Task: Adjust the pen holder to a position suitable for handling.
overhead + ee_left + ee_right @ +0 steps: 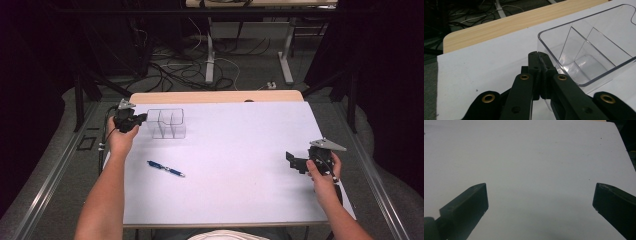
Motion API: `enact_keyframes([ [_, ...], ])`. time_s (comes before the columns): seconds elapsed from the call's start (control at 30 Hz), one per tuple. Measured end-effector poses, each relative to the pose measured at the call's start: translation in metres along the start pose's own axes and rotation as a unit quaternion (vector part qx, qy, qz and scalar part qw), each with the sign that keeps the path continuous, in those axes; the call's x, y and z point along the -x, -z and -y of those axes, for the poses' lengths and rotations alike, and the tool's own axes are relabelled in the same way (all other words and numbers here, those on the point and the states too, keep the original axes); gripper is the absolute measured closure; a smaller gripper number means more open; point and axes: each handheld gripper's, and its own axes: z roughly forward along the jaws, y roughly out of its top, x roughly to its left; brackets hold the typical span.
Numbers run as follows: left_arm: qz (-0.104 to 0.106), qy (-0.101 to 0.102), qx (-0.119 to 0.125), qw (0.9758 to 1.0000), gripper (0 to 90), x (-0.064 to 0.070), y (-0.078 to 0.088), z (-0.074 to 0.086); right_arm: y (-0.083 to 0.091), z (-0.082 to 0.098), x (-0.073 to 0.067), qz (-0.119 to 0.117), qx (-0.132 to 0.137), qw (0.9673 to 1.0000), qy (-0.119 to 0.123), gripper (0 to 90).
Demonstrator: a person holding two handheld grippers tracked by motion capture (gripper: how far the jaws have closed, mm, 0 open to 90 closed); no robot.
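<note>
Item: clear organizer (166,123), far-left on surface (235,165); likely light, rigid, slippery, best taken by a thin wall. Left gripper (539,55) jaws clenched on its near wall; right gripper (540,197) jaws released, wide apart

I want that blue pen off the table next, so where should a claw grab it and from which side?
Grip the slim blue pen around the middle of its barrel, coming straight down from above. It lies flat on the white table sheet, slanting from upper left to lower right, so the jaws should straddle it across its width. The open right claw looks ready; the left claw is shut at the clear plastic divided organiser.
</note>
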Motion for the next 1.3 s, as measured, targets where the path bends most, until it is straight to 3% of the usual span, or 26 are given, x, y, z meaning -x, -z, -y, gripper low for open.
enact_keyframes([
  [0.13, 0.008, -0.003, 0.001, 1.0000, 89.6, 0.008, -0.002, -0.002, 0.000, 0.000, 0.000, 0.000, -0.002, 1.0000, -0.003, 0.0],
  [0.47, 0.042, -0.020, 0.017, 0.9988, 89.6, 0.047, -0.011, -0.013, 0.000, 0.000, -0.001, -0.001, -0.001, 1.0000, 0.003, 0.0],
  [0.6, 0.047, -0.024, 0.021, 0.9984, 89.6, 0.056, -0.013, -0.016, -0.001, 0.000, -0.001, -0.001, -0.003, 1.0000, 0.006, 0.0],
  [0.83, 0.061, -0.010, 0.027, 0.9977, 89.7, 0.077, -0.021, -0.020, -0.002, 0.000, -0.003, -0.003, -0.004, 1.0000, 0.006, 0.0],
  [1.3, 0.087, -0.016, 0.034, 0.9955, 89.7, 0.121, -0.036, -0.037, -0.002, 0.000, -0.004, -0.006, -0.004, 0.9999, 0.010, 0.0],
])
